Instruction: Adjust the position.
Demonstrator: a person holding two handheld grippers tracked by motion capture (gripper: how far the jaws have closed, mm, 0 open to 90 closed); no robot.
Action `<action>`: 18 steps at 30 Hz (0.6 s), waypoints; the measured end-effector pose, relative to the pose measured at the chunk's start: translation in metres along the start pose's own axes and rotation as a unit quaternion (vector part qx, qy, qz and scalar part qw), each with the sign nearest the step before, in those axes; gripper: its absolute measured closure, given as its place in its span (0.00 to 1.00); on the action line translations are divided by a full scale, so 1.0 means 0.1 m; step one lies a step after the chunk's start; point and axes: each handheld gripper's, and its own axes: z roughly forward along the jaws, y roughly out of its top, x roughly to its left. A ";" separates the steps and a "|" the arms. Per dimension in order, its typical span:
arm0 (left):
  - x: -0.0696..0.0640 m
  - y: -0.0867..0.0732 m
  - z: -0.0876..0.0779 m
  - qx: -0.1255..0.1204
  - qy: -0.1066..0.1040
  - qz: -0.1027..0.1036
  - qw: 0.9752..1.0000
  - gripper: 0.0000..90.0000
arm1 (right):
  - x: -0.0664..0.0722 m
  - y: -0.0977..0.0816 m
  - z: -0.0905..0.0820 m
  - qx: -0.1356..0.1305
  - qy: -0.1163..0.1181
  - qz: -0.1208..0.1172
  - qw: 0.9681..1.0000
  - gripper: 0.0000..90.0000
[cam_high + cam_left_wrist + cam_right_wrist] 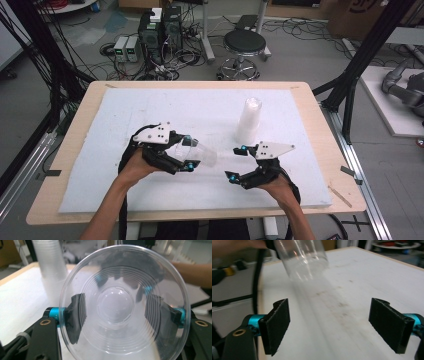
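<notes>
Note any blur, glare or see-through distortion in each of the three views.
High view: evenly lit and fairly sharp, with the cup faint against the white mat. Left gripper view: the cup's ribbed base bends whatever lies behind it. Right gripper view: the cup shows bright glints and is soft or smeared; the jaws are sharp.

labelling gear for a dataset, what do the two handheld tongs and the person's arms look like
Both the left tongs and right tongs are black, each topped by a grey three-cornered plate with small holes. Teal collars sit behind flat black ribbed pads, with brass-coloured rivets lower down. Black cables trail back from each. The forearms are bare, no sleeves visible.
</notes>
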 end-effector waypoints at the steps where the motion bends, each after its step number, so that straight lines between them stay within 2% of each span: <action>1: 0.03 0.03 -0.01 0.019 0.002 0.006 1.000 0.37 | 0.00 -0.03 -0.02 0.003 -0.016 0.008 1.000 0.19; 5: 0.16 0.11 0.01 0.074 0.010 0.012 0.997 0.36 | -0.03 -0.18 -0.09 0.011 -0.083 0.034 0.996 0.19; 9: 0.26 0.18 0.05 0.126 0.007 0.017 0.992 0.36 | -0.06 -0.32 -0.16 0.017 -0.137 0.059 0.989 0.19; 13: 0.34 0.25 0.10 0.176 0.006 0.024 0.984 0.36 | -0.06 -0.42 -0.21 0.029 -0.182 0.069 0.980 0.19; 14: 0.37 0.27 0.10 0.195 0.005 0.028 0.980 0.36 | -0.06 -0.44 -0.23 0.031 -0.191 0.074 0.978 0.19; 16: 0.41 0.29 0.11 0.215 0.009 0.031 0.976 0.36 | -0.07 -0.49 -0.25 0.035 -0.206 0.083 0.974 0.19; 18: 0.45 0.30 0.12 0.238 0.014 0.031 0.971 0.36 | -0.08 -0.53 -0.27 0.039 -0.220 0.090 0.971 0.19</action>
